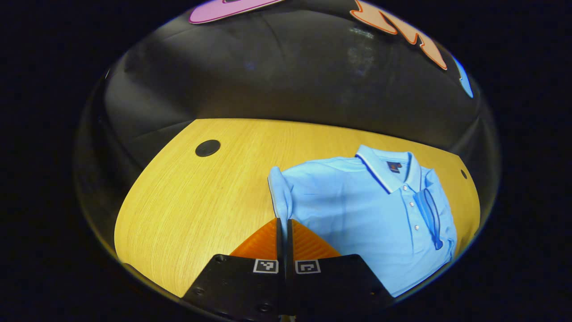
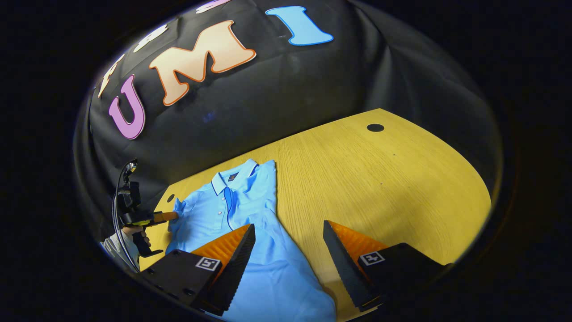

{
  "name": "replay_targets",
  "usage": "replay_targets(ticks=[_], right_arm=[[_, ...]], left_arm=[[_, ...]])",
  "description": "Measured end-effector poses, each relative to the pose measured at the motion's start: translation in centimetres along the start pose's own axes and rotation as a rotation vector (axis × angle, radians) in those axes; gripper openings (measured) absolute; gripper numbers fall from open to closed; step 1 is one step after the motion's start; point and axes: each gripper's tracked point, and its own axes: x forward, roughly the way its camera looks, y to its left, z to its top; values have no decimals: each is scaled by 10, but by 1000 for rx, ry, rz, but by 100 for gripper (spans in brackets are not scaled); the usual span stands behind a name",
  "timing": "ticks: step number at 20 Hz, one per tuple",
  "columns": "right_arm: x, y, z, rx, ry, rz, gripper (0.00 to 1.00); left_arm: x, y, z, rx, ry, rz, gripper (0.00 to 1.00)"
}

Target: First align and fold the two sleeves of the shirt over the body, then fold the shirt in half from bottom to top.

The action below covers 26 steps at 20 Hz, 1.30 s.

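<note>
A light blue polo shirt (image 1: 357, 210) lies face up on the yellow wooden table (image 1: 192, 197), collar toward the far wall. One sleeve (image 1: 431, 214) is folded over the chest beside the button placket. The other sleeve (image 1: 280, 192) rises in a ridge to my left gripper (image 1: 284, 222), which is shut on its end. In the right gripper view that left gripper (image 2: 172, 216), held by a hand (image 2: 129, 231), meets the shirt's (image 2: 250, 197) far sleeve. My right gripper (image 2: 289, 224) is open above the shirt's lower body near its side edge, with nothing between its fingers.
A black round cap (image 1: 208, 147) (image 2: 375, 127) sits in the tabletop (image 2: 380, 188) away from the shirt, and a smaller hole (image 1: 464, 173) lies near the collar corner. The black cloth wall (image 1: 286, 76) stands close behind the table. Bare wood stretches beside the shirt.
</note>
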Motion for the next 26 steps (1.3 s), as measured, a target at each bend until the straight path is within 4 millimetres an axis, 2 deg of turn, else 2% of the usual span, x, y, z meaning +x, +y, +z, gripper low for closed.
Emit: replay_targets(ticks=[5, 7, 9, 12, 15, 17, 18, 19, 21, 24, 26], right_arm=[[-10, -8, -4, 14, -5, -3, 97], [-14, -10, -6, 15, -6, -2, 97], [-16, -12, -7, 18, -4, -3, 97], [-15, -13, -6, 28, -2, -9, 97], [-7, -16, -7, 36, 7, -23, 97], [-3, -16, -7, 45, 6, -34, 97], [-2, -15, -6, 52, 6, -37, 97], [-2, -13, -4, 57, 0, -36, 97], [-7, -8, 3, 47, -28, -25, 97], [-25, -2, 1, -14, -33, 12, 97], [-42, -1, 0, -55, -45, 24, 97]], left_arm=[[-17, -56, 16, 21, -20, -82, 0], [-18, -79, 14, 34, -17, -113, 0], [-16, -102, 8, 32, -7, -142, 0], [-6, -130, -15, 50, 40, -182, 0], [9, -139, -35, 113, 78, -162, 0], [9, -152, -28, 116, 33, -217, 2], [2, -167, -27, 94, 29, -291, 0], [-5, -172, -24, 69, 13, -317, 34], [-15, -165, -17, 50, -32, -313, 100], [-55, -142, -14, 58, -102, -254, 99], [-89, -131, -21, 78, -121, -245, 96]])
